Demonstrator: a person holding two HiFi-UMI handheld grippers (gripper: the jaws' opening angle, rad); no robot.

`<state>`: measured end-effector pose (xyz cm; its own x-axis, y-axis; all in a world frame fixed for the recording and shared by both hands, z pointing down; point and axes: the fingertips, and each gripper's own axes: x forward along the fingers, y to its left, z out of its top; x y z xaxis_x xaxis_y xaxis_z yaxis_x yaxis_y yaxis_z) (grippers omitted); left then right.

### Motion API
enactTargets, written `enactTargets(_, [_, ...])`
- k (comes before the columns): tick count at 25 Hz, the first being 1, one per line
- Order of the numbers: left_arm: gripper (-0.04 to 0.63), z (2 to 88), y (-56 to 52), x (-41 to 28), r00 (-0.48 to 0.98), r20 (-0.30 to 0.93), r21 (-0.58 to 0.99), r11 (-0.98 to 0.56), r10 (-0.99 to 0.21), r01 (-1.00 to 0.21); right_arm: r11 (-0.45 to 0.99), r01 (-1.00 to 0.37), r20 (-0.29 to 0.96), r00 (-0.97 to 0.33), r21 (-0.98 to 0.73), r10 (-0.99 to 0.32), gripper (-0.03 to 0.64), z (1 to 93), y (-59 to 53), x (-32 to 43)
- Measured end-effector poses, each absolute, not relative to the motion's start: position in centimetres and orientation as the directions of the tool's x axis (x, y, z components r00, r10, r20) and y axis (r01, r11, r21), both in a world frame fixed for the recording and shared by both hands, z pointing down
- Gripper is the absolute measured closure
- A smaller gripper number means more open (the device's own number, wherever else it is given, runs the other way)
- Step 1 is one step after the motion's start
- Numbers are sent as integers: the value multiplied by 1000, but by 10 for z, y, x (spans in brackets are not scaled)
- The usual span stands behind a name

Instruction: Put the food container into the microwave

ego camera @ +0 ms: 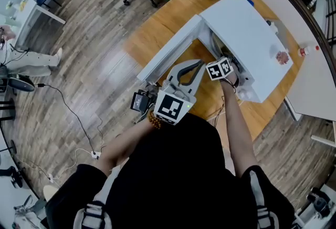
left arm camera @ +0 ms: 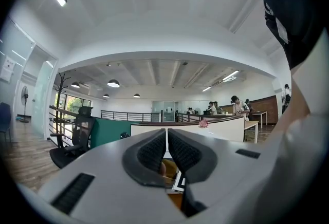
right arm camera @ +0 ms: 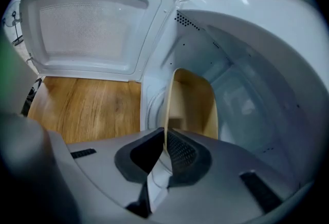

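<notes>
Our right tongs (right arm camera: 165, 153) pinch the thin wall of the food container (right arm camera: 193, 107), carrying it just ahead into the microwave (right arm camera: 247, 63); its door (right arm camera: 87, 28) stands open leftward; our left tongs (left arm camera: 167, 151) hang closed, empty.

Bright even indoor light, strong fisheye warp, dark vignetted corners, blurred foreground

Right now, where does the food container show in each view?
Head view: not visible; the right gripper reaches into the microwave, which hides it.
Left gripper view: not in it.
Right gripper view: centre, the food container, its wall pinched between the jaws.
Shared landmark: the open microwave door, in head and right gripper views.
</notes>
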<state>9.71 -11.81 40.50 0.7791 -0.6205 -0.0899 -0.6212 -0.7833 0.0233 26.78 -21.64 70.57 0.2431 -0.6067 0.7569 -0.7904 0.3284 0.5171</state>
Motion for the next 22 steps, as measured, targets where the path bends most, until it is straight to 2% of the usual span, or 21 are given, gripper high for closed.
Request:
enactTargets(5, [565, 404, -120, 93, 771, -83, 17, -775, -631, -632, 297, -790, 741, 271, 536, -615, 576, 703, -221, 271])
enactTargets(10, [563, 405, -121, 91, 770, -83, 31, -774, -633, -633, 285, -790, 711, 253, 544, -657, 468, 696, -219, 262])
enactTargets(16, [565, 408, -120, 91, 771, -86, 32, -776, -630, -630, 305, -772, 658, 187, 557, -729, 456, 673, -209, 237])
enactTargets(22, [565, 409, -119, 95, 778, -87, 45, -782, -623, -621, 364, -796, 659, 58, 484, -750, 456, 654, -197, 197])
